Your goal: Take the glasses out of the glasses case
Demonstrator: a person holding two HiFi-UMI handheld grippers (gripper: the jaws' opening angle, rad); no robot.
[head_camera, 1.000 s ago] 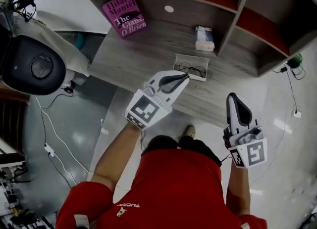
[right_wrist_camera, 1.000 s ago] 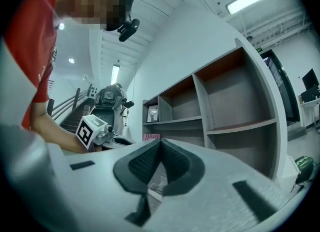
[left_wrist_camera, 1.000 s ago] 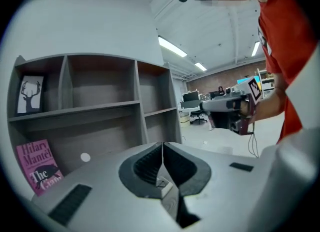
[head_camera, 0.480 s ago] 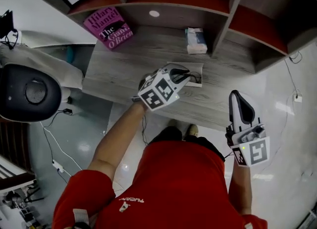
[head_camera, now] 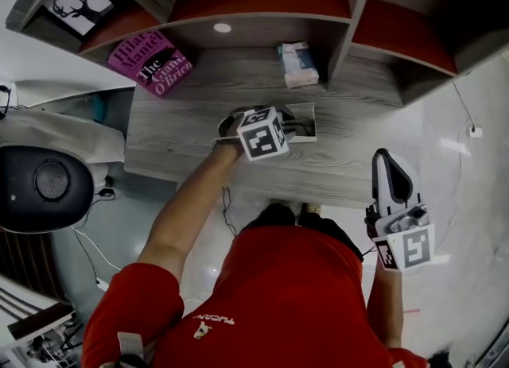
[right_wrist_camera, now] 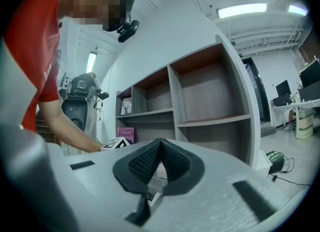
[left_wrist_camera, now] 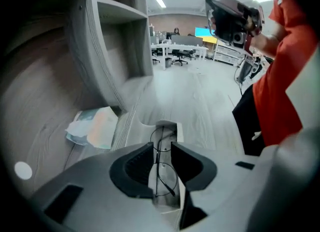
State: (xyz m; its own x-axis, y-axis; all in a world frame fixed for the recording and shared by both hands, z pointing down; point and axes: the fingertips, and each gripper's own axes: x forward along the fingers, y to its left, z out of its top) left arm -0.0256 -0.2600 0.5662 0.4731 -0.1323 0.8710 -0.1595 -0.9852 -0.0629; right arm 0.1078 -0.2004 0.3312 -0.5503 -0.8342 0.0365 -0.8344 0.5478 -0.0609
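Observation:
A white glasses case (head_camera: 307, 121) lies open on the grey wooden desk (head_camera: 183, 120) with thin wire-framed glasses (left_wrist_camera: 159, 152) inside. In the left gripper view the case (left_wrist_camera: 166, 126) sits straight below my left gripper (left_wrist_camera: 162, 148). Its jaws stand narrowly open, one on each side of the frame near the bridge, and the glasses still lie in the case. In the head view my left gripper (head_camera: 288, 126) hangs over the case and hides most of it. My right gripper (head_camera: 385, 160) is held off the desk's front edge at the right, shut and empty (right_wrist_camera: 160, 143).
A pink book (head_camera: 149, 62) lies at the desk's back left and a small packet (head_camera: 297, 64) behind the case. Shelf compartments (head_camera: 342, 25) rise at the back. A dark round machine (head_camera: 44, 184) stands on the floor at the left.
My left gripper has reached forward from the desk's front edge until it is over the case, jaws now astride the glasses. The right gripper has stayed where it was.

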